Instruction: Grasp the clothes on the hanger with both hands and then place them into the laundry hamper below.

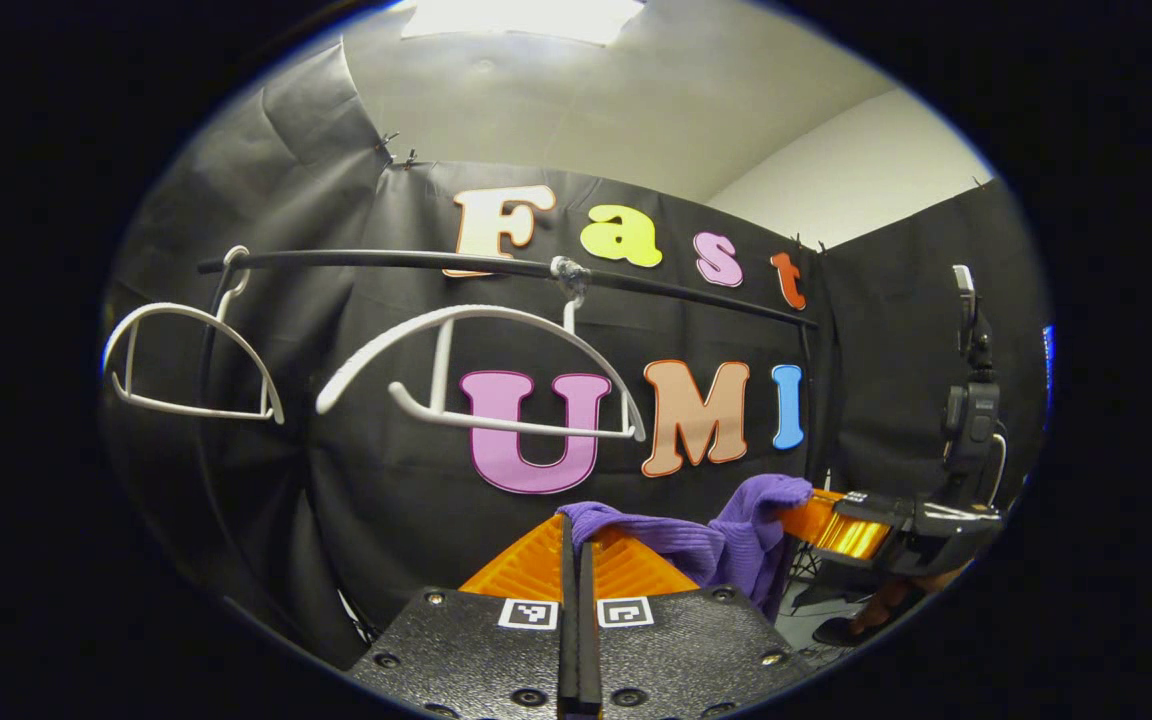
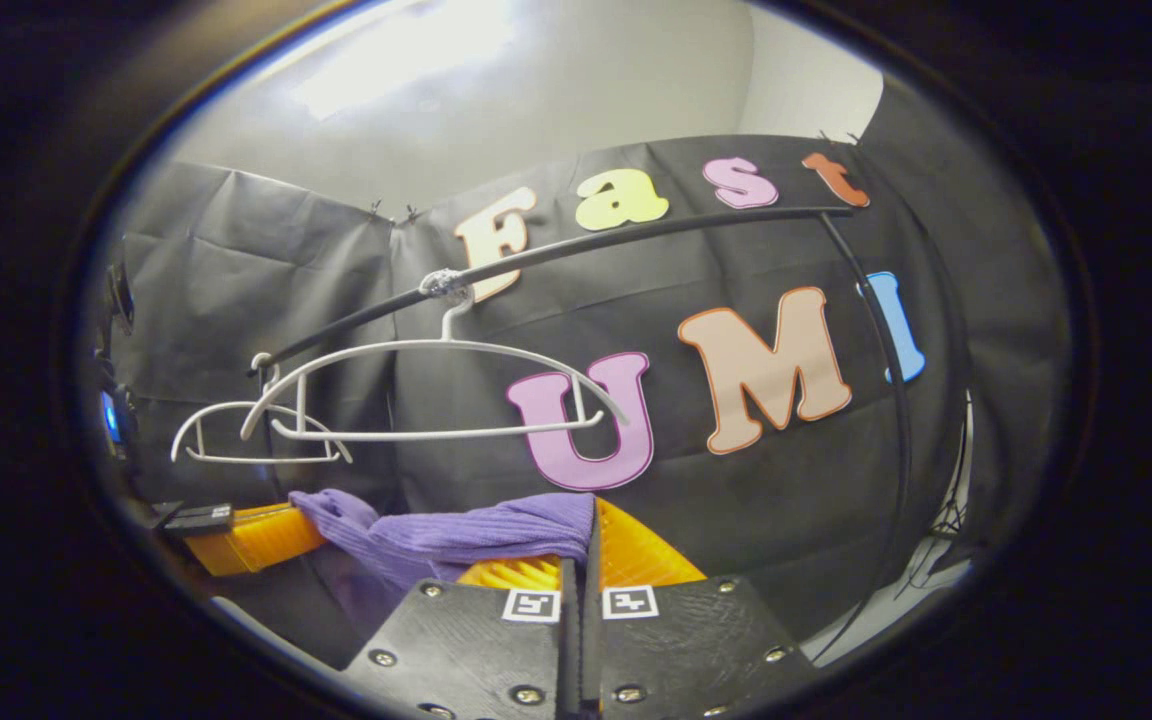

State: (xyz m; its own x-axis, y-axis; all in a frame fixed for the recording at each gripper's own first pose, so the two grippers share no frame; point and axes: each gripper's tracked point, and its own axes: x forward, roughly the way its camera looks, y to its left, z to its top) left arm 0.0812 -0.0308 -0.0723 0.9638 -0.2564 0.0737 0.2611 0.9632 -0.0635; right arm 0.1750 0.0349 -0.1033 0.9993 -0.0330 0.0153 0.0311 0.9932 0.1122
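A black rail [image 1: 416,261] spans the booth with two bare white hangers [image 1: 481,375] hanging from it, one near its middle and one near its end. Below them, a purple garment [image 1: 706,535] stretches in the air between the two grippers, clear of the hangers. The left gripper [image 1: 577,560] has its orange fingers pressed together on one end of the cloth, and the right gripper [image 2: 581,565] is clamped the same way on the other end.
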